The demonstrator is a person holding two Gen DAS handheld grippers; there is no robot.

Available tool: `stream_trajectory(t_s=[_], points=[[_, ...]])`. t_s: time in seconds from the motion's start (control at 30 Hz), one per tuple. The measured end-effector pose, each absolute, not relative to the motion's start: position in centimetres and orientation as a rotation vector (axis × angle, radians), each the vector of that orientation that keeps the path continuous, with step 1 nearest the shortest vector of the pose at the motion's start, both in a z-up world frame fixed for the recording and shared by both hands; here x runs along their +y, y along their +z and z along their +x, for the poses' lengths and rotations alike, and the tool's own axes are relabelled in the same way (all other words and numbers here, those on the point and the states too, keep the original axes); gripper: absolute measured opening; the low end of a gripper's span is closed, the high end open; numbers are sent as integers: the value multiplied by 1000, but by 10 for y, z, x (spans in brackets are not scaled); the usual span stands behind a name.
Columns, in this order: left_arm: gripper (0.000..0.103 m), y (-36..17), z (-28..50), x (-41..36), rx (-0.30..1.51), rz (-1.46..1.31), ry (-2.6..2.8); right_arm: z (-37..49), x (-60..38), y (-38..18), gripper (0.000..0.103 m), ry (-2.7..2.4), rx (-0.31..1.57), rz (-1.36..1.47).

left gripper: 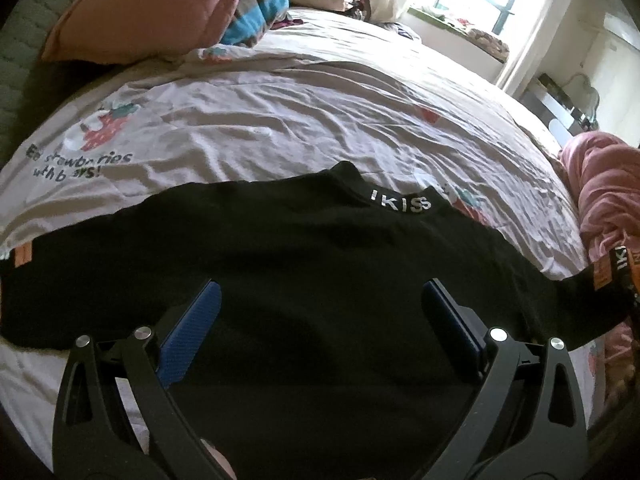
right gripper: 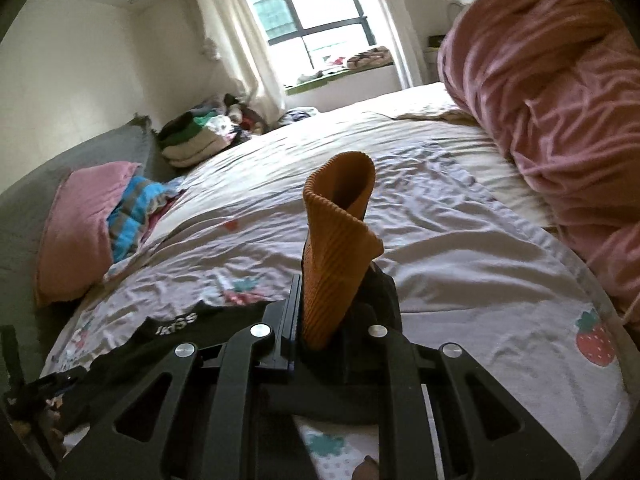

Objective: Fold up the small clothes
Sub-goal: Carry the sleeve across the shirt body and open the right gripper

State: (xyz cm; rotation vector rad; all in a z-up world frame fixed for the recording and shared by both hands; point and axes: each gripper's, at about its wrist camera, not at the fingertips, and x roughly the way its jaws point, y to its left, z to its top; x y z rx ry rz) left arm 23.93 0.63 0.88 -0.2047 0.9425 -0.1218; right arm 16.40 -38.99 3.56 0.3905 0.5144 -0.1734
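Orange ribbed knit, the cuff (right gripper: 338, 240) of the black long-sleeved top (left gripper: 304, 280), stands pinched between the closed fingers of your right gripper (right gripper: 320, 320), raised clear of the bed. The top itself lies spread flat, collar away from you, across the pale strawberry-print bedsheet (left gripper: 280, 112). Your left gripper (left gripper: 320, 320) hangs above the garment's body with its blue-padded fingers (left gripper: 200, 320) spread wide and nothing between them.

For a clean sleeve fold, carry the cuff across the chest toward the opposite side and keep the sleeve taut enough that it lays down flat. Lower it onto the black fabric before you release. Use the left gripper to pin the shoulder line, so the body does not drag along with the sleeve.

The far sleeve's orange cuff (left gripper: 604, 276) trails toward the crumpled pink blanket (right gripper: 560, 100) at the bed's edge; it appears close enough to snag. A pink quilted pillow (left gripper: 152, 8), a blue striped cloth (left gripper: 260, 12) and a stack of folded clothes (right gripper: 196, 136) sit well apart near the headboard and do not obstruct the fold.
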Motion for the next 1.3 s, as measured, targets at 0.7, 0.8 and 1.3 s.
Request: stream_trajectory(t_s=[0.7,0.8,1.3], points=[[94,25,232,45,919,-340,-177,194,-277,59,14,62,514,317],[94,23,233,51,928,-361,-184,201,-259,62,14,90,517,308],[94,8,240,78,955,-526,-246,231,-166,36,14,240,572,267]])
